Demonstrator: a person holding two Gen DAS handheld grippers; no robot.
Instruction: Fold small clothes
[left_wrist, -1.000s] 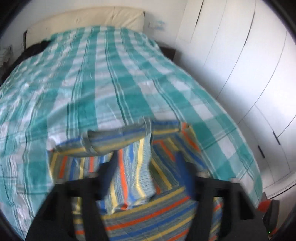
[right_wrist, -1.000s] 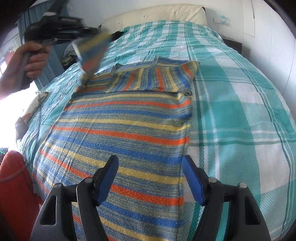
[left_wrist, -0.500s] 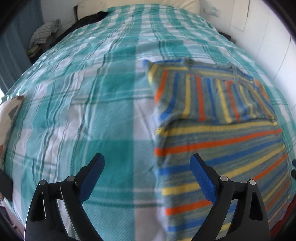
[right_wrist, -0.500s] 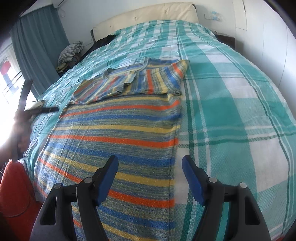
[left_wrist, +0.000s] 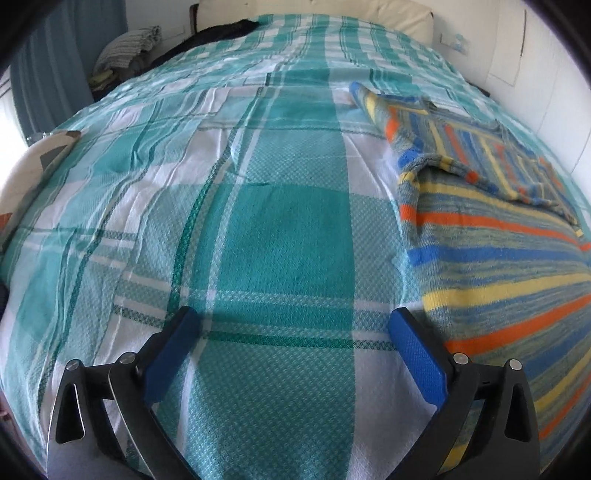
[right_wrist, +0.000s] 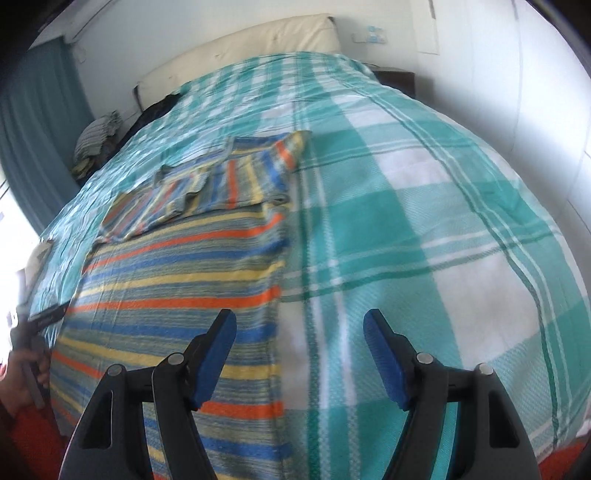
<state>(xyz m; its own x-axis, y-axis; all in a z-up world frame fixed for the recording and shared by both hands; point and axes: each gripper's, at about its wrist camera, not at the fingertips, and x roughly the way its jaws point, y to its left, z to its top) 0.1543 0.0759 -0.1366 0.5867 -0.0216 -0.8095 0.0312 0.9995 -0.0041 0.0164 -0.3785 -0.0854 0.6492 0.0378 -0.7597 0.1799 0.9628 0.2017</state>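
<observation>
A striped knit sweater (left_wrist: 491, 258) in blue, orange and yellow lies flat on the teal checked bedspread (left_wrist: 277, 221), its sleeves folded across the chest (right_wrist: 207, 184). My left gripper (left_wrist: 291, 325) hovers over bare bedspread just left of the sweater's edge, jaws opening wide with nothing between them. My right gripper (right_wrist: 299, 325) hangs open over the sweater's right edge (right_wrist: 277, 295), left finger above the knit, right finger above the bedspread, holding nothing. A hand with the other gripper (right_wrist: 33, 332) shows at the far left of the right wrist view.
A cream headboard (right_wrist: 240, 48) stands at the far end. Folded striped cloth (left_wrist: 129, 48) and a dark garment (left_wrist: 221, 31) lie at the far left corner. A teal curtain (right_wrist: 33, 129) hangs left, white wardrobe doors (right_wrist: 535, 92) right. A white object (left_wrist: 26, 173) rests at the bed's left edge.
My left gripper let go of the sleeve, which now lies folded on the chest, then swung left and down over bare bedspread. The right gripper shifted slightly right along the sweater's edge.
</observation>
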